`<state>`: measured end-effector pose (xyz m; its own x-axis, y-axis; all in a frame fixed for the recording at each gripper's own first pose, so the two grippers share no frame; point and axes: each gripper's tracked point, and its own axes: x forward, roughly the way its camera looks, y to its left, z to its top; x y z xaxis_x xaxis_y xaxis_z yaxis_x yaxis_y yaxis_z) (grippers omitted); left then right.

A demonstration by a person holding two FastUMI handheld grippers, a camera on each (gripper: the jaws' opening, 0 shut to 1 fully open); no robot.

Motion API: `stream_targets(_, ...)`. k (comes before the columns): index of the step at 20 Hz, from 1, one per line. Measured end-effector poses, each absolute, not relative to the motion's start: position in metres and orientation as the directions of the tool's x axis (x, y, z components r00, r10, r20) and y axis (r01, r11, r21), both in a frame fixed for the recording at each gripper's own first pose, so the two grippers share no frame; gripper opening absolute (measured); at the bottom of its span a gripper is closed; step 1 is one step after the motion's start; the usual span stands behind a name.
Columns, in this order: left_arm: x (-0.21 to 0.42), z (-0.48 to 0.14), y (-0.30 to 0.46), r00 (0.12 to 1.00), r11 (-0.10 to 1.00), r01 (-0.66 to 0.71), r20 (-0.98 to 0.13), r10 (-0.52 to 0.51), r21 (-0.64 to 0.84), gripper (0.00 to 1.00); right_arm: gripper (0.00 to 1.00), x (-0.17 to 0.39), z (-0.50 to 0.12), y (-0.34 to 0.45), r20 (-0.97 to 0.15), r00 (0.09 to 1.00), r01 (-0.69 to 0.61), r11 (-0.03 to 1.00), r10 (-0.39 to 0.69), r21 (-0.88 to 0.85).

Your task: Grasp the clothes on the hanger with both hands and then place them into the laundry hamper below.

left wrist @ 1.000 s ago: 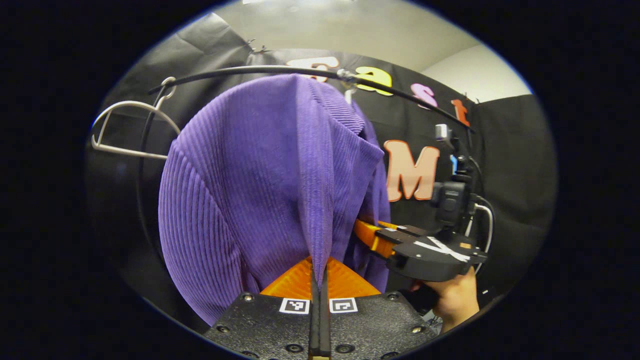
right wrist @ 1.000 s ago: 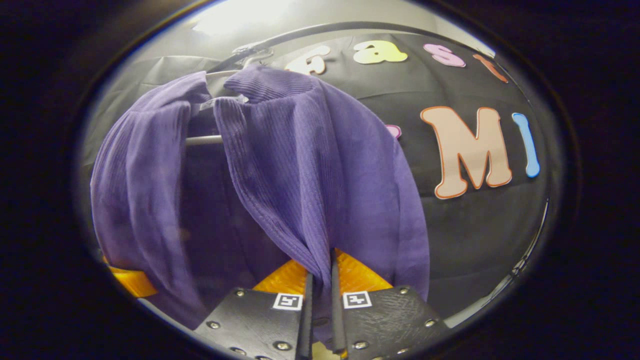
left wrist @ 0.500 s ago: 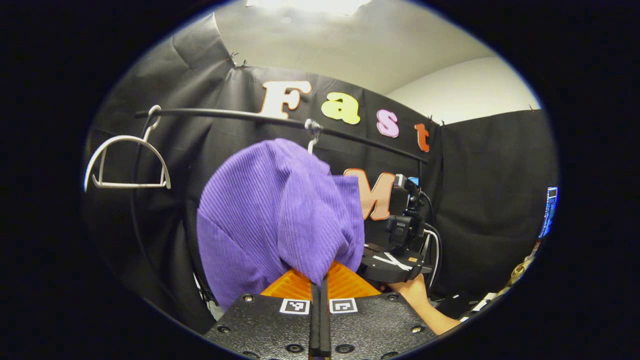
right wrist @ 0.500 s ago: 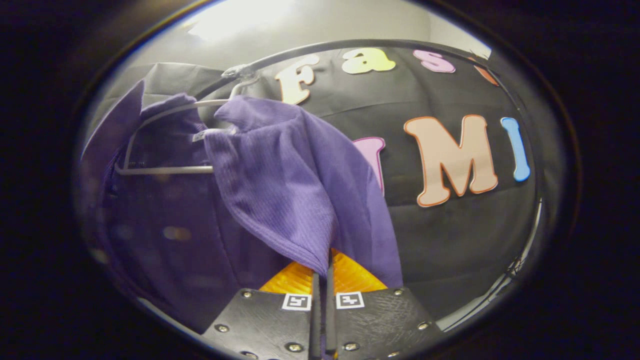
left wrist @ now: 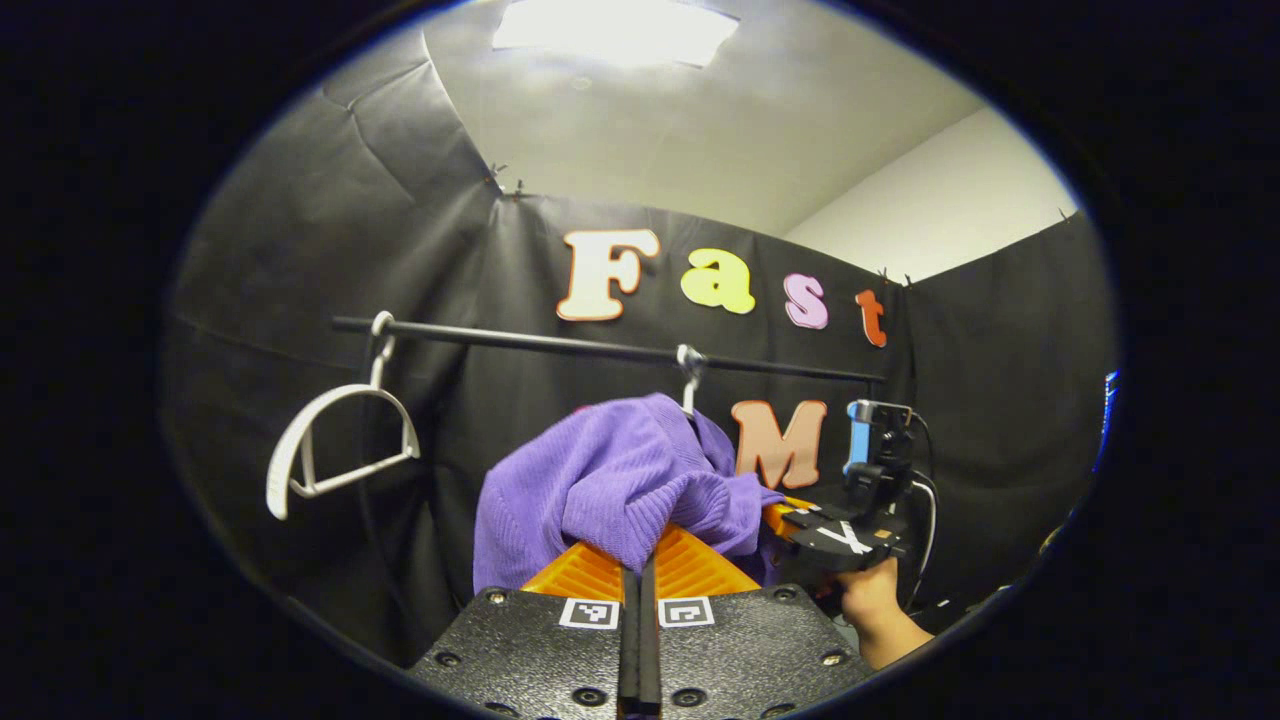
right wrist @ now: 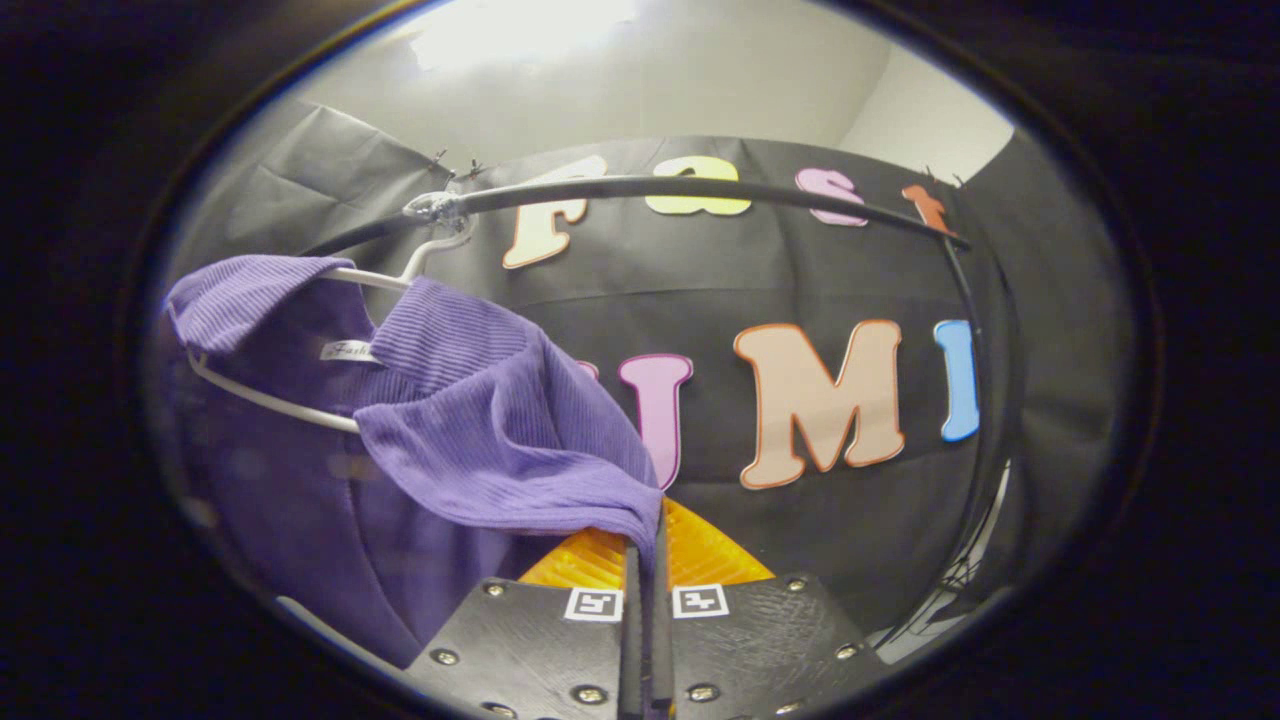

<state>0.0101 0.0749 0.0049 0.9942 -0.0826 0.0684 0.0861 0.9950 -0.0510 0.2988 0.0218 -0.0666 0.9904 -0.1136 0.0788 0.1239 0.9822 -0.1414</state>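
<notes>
We have the left hand-held gripper (left wrist: 638, 575) and the right hand-held gripper (right wrist: 645, 560) each closed on a fold of the soft, light purple sweater (left wrist: 610, 480), partly on its hanger (right wrist: 300, 400) under the rail (left wrist: 600, 347), so it will sag.

Ribbed purple garment (left wrist: 610, 485) at six o'clock, white hanger (left wrist: 340, 440) at nine, black rail (left wrist: 560, 343) above.
</notes>
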Motion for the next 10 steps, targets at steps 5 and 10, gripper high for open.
stream_targets(5,0.017,0.042,0.123,0.989,0.999,0.004,0.145,0.001,-0.035,0.01,0.05,0.304,-0.041,0.018,0.148,0.977,0.178,0.968,-0.153,-0.175)
stream_targets(10,0.044,0.056,0.148,0.985,0.998,-0.062,0.162,0.061,0.000,0.00,0.04,0.312,-0.019,0.014,0.205,0.965,0.204,0.960,-0.164,-0.192)
